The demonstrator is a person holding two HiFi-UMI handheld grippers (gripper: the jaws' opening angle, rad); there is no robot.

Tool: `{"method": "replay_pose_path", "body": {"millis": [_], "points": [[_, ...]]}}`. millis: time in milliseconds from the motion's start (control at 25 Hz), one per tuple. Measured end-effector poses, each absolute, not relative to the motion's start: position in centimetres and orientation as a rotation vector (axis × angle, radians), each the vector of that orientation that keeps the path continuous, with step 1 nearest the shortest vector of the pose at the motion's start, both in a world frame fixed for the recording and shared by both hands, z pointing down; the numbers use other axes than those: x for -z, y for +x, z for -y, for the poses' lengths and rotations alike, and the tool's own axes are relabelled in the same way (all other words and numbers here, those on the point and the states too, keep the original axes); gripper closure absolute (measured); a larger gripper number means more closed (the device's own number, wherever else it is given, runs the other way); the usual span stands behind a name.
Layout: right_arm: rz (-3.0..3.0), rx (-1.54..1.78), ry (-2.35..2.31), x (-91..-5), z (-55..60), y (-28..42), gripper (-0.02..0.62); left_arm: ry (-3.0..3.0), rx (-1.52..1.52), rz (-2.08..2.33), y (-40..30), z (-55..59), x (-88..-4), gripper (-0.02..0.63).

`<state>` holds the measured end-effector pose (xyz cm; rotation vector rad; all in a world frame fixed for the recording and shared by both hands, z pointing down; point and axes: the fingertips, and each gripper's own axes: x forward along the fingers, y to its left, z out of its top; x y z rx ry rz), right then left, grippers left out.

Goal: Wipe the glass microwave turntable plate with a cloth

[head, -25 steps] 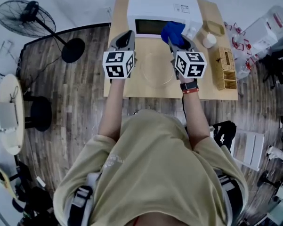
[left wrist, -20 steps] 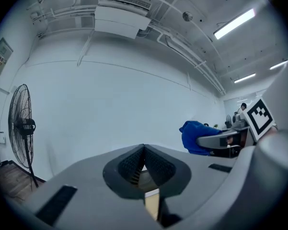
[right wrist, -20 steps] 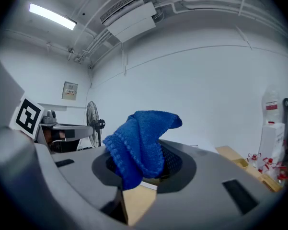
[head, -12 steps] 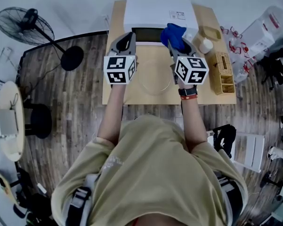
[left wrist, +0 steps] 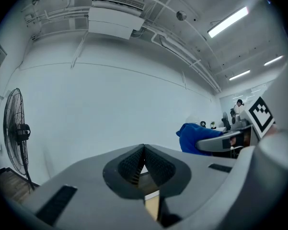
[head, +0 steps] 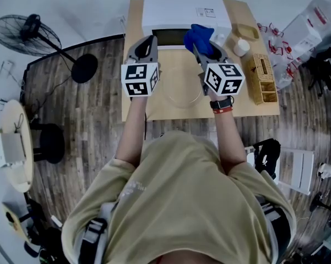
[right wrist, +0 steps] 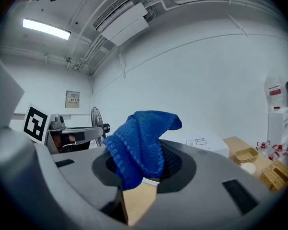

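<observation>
Our right gripper (right wrist: 143, 174) is clamped on the blue cloth (right wrist: 143, 140), which bunches up above the jaws and leaves little hanging under the tips. Our left gripper (left wrist: 144, 152) is pressed shut on nothing. From the head view we hold both above the table (head: 248, 106). The glass turntable plate (head: 182, 86) lies flat on the wood between them, just in front of the white microwave (head: 182, 10). The main risk we see is in the first contact: if we come down tips first, hard jaw rather than cloth may meet the glass and scrape or knock it. The pinch looks to be on a fold, so a dragging stroke could pull the cloth free. The plate also appears to sit loose, and with nothing steadying it a firm wipe could slide it toward the microwave or the table's near edge.
</observation>
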<state>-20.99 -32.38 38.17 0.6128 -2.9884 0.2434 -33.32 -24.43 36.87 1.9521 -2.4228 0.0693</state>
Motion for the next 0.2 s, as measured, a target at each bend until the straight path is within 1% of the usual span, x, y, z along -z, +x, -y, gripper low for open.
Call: {"method": "replay_pose_path", "body": {"millis": [200], "points": [[2.978, -0.259, 0.531, -38.7, 33.6, -22.5, 0.457, 1.929, -0.103, 2.43, -34.9, 25.3, -37.8, 0.588]]}}
